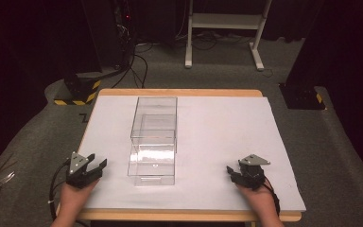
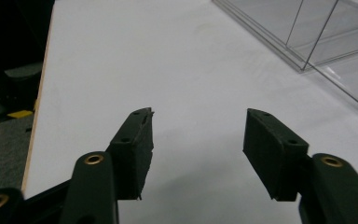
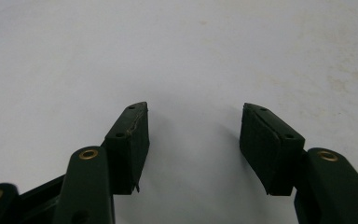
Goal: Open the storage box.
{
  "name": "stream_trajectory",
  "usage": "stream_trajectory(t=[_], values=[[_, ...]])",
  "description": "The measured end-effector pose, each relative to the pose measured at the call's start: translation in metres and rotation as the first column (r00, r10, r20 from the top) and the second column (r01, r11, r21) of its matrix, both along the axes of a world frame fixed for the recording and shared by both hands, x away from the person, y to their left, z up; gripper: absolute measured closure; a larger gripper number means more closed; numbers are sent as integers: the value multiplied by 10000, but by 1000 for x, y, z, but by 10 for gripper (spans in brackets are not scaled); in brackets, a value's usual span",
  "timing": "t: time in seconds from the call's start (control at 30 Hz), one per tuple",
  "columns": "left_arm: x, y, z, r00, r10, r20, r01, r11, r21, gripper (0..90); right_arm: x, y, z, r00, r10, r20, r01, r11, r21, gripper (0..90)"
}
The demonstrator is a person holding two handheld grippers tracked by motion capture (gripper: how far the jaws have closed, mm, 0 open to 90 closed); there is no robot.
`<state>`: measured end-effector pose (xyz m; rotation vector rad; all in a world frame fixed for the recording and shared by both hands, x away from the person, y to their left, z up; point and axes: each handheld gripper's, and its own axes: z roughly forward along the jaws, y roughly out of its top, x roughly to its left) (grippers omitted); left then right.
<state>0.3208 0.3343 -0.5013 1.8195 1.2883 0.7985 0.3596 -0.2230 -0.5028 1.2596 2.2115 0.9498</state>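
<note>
**Clear box at mid-table, both grippers spread and empty at the near edge**

A clear box (image 1: 153, 142) stands on the white sheet (image 1: 217, 127) that covers the table (image 1: 179, 92). It sits left of the middle and runs lengthwise from near the far edge toward the near edge; a smaller clear part shows inside its near end.

The left gripper (image 1: 94, 166) rests near the near-left corner, just left of the box and apart from it. The right gripper (image 1: 230, 171) rests toward the near-right corner, well apart from the box. A hand holds each from below.

The left gripper view shows the left gripper (image 2: 198, 126) with jaws wide apart and nothing between them, bare sheet under them, the box's lower wall (image 2: 317, 42) at the upper right and the table's left edge with dark floor at the left. The right gripper view shows the right gripper (image 3: 193, 116) equally spread and empty, over bare, faintly stained sheet.

From above, the sheet lies open between box and right edge, with a narrower strip along the left.
</note>
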Motion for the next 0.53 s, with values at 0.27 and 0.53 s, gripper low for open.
stream_trajectory(t=[0.27, 0.53], values=[[12, -7, -5, 9857, 63, -1681, 14, 9990, 457, 335, 0, 0, 0, 10000, -3, 1, 3, 10000, -7, 423], [15, -3, -5, 9818, 26, -1901, -6, 9999, 107, 332, -1, 0, 0, 10000, -15, 67, 16, 10000, -90, 417]])
